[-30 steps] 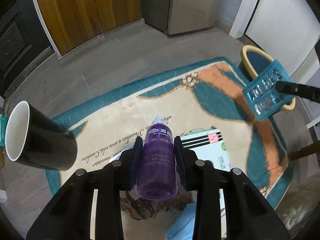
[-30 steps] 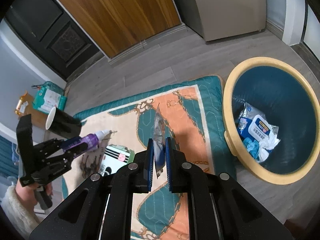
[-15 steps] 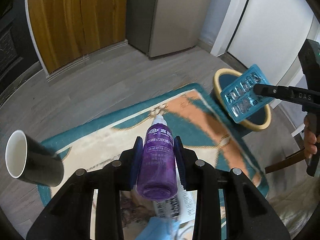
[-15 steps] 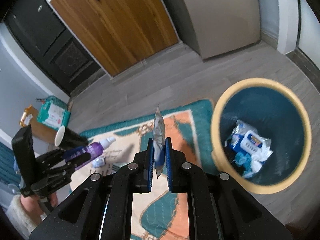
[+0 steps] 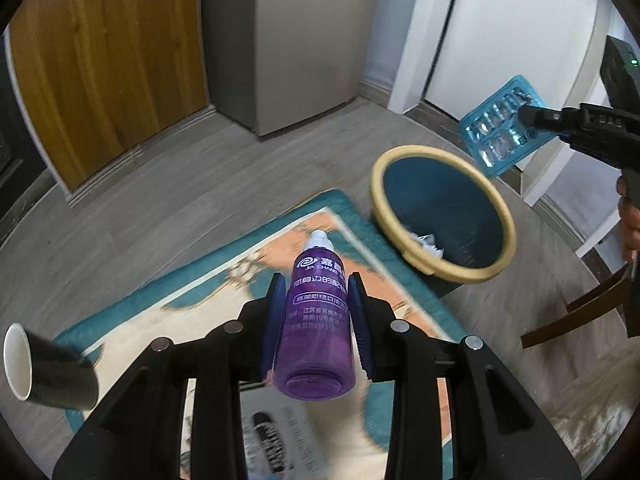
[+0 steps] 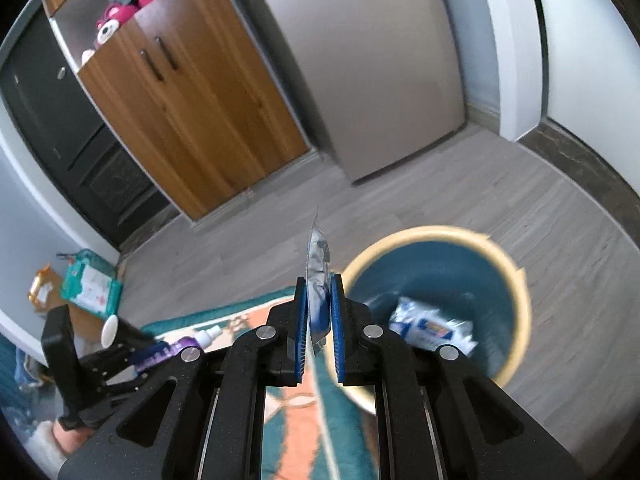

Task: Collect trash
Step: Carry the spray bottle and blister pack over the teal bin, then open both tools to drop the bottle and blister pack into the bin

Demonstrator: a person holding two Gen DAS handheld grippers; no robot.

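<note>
My left gripper (image 5: 317, 300) is shut on a purple bottle (image 5: 318, 328) with a white cap, held in the air over the rug. My right gripper (image 6: 319, 300) is shut on a blue blister pack (image 6: 318, 276), seen edge-on; in the left wrist view the pack (image 5: 502, 126) hangs above the far right side of the bin. The blue bin with a yellow rim (image 5: 442, 212) stands on the floor just beyond the rug corner, ahead and right of the bottle. It holds a wipes packet (image 6: 432, 328) and other wrappers.
A patterned teal and orange rug (image 5: 248, 268) lies below. A black paper cup (image 5: 44, 372) shows at the left edge. A printed leaflet (image 5: 280, 436) lies on the rug. Wooden cabinet (image 5: 108, 68), grey fridge (image 5: 288, 36) and white door (image 5: 516, 36) stand behind. A chair leg (image 5: 576, 316) is at right.
Both grippers have risen and swung toward the bin with their loads. The bin is now closer and more central in both views. The blister pack has moved above the bin's far side.
</note>
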